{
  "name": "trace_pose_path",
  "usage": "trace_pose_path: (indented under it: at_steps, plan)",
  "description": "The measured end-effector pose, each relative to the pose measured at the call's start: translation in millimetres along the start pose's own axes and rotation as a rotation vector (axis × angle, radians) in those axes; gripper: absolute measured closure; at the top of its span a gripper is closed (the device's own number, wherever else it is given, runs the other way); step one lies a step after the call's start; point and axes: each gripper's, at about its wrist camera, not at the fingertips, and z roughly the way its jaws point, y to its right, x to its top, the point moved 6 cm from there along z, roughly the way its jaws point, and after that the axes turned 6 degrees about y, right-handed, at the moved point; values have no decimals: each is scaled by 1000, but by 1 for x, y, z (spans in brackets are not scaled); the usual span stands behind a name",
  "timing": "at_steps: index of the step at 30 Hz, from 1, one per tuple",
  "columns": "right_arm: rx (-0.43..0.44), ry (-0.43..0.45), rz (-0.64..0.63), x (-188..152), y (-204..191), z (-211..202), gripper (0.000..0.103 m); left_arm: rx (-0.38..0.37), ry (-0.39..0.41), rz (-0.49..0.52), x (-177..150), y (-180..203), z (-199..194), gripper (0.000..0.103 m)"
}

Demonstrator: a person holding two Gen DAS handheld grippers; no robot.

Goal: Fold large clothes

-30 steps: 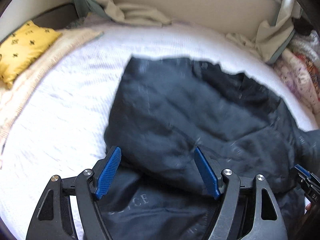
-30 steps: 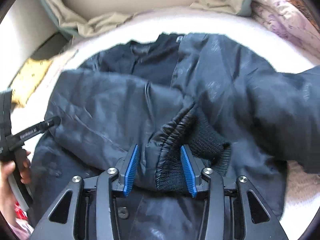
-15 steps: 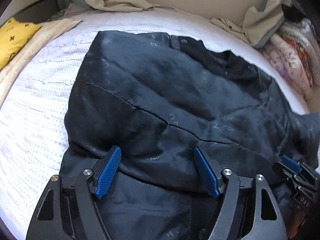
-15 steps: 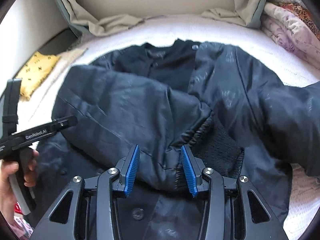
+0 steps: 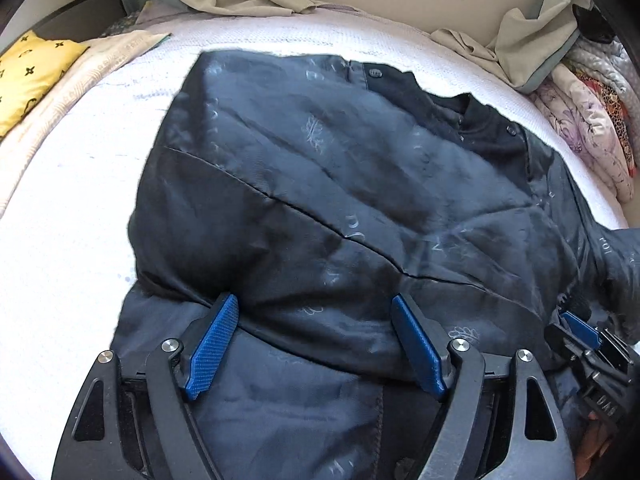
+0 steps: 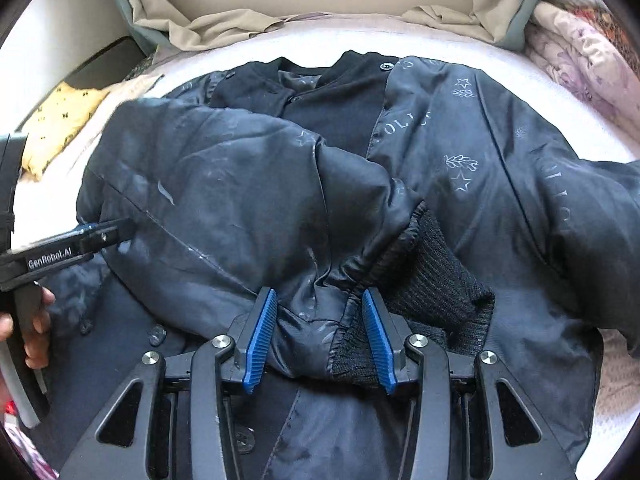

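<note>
A large dark navy jacket [image 5: 340, 200] lies spread on a white bed, collar toward the far side; it also shows in the right wrist view [image 6: 460, 160]. Its left sleeve [image 6: 240, 200] is folded across the chest, with the black knit cuff [image 6: 432, 284] near the middle. My left gripper [image 5: 316, 340] is open, its blue pads on either side of the sleeve's upper part. My right gripper [image 6: 316, 332] is part closed, its pads around the sleeve end by the cuff. The left gripper also shows in the right wrist view [image 6: 104, 236], the right gripper in the left wrist view [image 5: 580, 332].
White bedspread [image 5: 60, 240] under the jacket. A yellow patterned pillow [image 5: 28, 76] lies at the far left. Beige and green cloth [image 6: 208, 20] is bunched along the headboard. Floral quilts [image 5: 592, 120] are stacked at the far right.
Both grippers have carried the sleeve further across the jacket's chest and lowered it. The jacket now lies flatter and closer in both views.
</note>
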Motion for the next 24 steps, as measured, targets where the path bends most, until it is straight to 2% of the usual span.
trace_pose_path:
  at_steps: [3, 8, 13, 20, 24]
  plan:
    - [42, 23, 79, 14, 5, -19, 54, -27, 37, -36, 9, -1, -19, 19]
    - [106, 141, 171, 40, 21, -71, 47, -86, 106, -88, 19, 1, -50, 18]
    - [96, 207, 301, 42, 63, -111, 44, -91, 167, -57, 20, 9, -75, 18]
    - [62, 285, 558, 26, 165, -167, 44, -99, 234, -38, 22, 17, -105, 16]
    - [23, 330, 727, 2, 228, -196, 44, -103, 241, -35, 20, 17, -113, 16]
